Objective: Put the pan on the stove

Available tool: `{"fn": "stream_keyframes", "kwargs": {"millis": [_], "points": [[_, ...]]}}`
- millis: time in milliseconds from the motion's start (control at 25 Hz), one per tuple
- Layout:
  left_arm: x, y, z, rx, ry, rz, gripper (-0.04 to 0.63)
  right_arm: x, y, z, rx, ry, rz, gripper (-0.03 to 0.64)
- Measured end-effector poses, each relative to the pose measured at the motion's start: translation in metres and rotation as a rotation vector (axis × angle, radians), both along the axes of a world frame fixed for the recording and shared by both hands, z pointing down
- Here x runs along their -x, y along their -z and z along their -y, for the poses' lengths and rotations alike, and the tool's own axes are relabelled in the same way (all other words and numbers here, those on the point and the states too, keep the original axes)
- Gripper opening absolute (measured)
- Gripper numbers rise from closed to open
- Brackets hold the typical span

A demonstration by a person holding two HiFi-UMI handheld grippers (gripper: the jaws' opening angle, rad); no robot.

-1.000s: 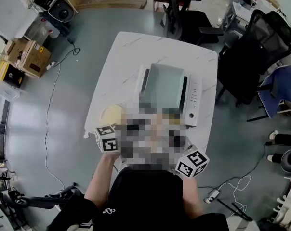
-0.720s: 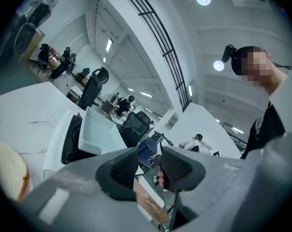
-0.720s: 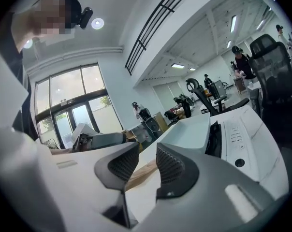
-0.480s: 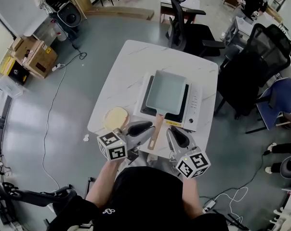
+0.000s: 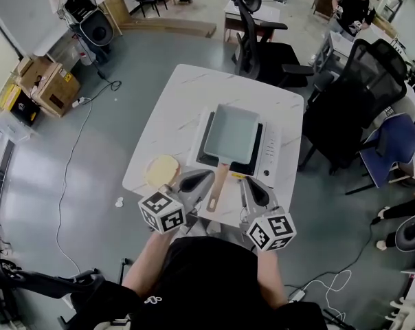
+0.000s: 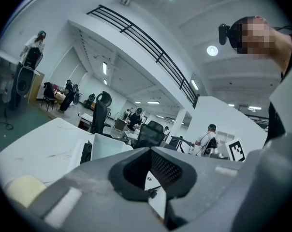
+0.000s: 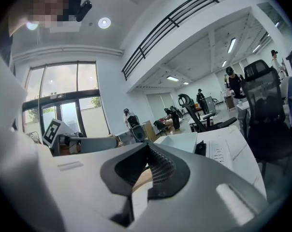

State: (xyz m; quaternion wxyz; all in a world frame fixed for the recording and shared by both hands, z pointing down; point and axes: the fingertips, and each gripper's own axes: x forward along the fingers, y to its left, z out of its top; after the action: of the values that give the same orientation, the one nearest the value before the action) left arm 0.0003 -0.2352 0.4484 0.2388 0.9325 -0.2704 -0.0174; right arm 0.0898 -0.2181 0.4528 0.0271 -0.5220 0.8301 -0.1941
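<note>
A pale green rectangular pan sits on the flat stove in the middle of the white table. Its wooden handle points toward me. My left gripper hovers just left of the handle's end. My right gripper hovers just right of it. Neither touches the handle. Both pairs of jaws have just been closing and now stand shut with nothing between them. The left gripper view shows its shut gripper and the pan beyond. In the right gripper view its gripper is shut, with the pan ahead.
A round pale yellow disc lies on the table left of the left gripper. Black office chairs crowd the table's right side and another chair stands behind it. Cardboard boxes and cables sit on the floor at left.
Both grippers have risen a little over the table's near edge on either side of the handle, and their jaws have come together. The pan has stayed on the stove.
</note>
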Motion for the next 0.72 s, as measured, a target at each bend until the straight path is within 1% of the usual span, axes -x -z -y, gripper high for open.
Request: {"fn": "stream_keyframes", "kwargs": {"millis": [160, 240, 360, 440, 720], "points": [[0.004, 0.004, 0.003, -0.027, 0.066, 0.034, 0.0, -0.01, 0.005, 0.001, -0.007, -0.058, -0.008, -0.012], [0.004, 0.005, 0.004, -0.031, 0.08, 0.039, 0.0, -0.014, 0.01, 0.001, -0.023, -0.077, -0.005, -0.012], [0.004, 0.008, 0.003, -0.036, 0.085, 0.04, 0.0, -0.017, 0.02, 0.0, -0.058, -0.09, 0.005, -0.013], [0.002, 0.01, 0.003, -0.042, 0.086, 0.038, 0.0, -0.018, 0.024, 0.001, -0.071, -0.089, -0.005, -0.012], [-0.002, 0.01, 0.004, -0.04, 0.079, 0.041, 0.0, -0.019, 0.029, 0.001, -0.08, -0.088, -0.036, -0.012]]}}
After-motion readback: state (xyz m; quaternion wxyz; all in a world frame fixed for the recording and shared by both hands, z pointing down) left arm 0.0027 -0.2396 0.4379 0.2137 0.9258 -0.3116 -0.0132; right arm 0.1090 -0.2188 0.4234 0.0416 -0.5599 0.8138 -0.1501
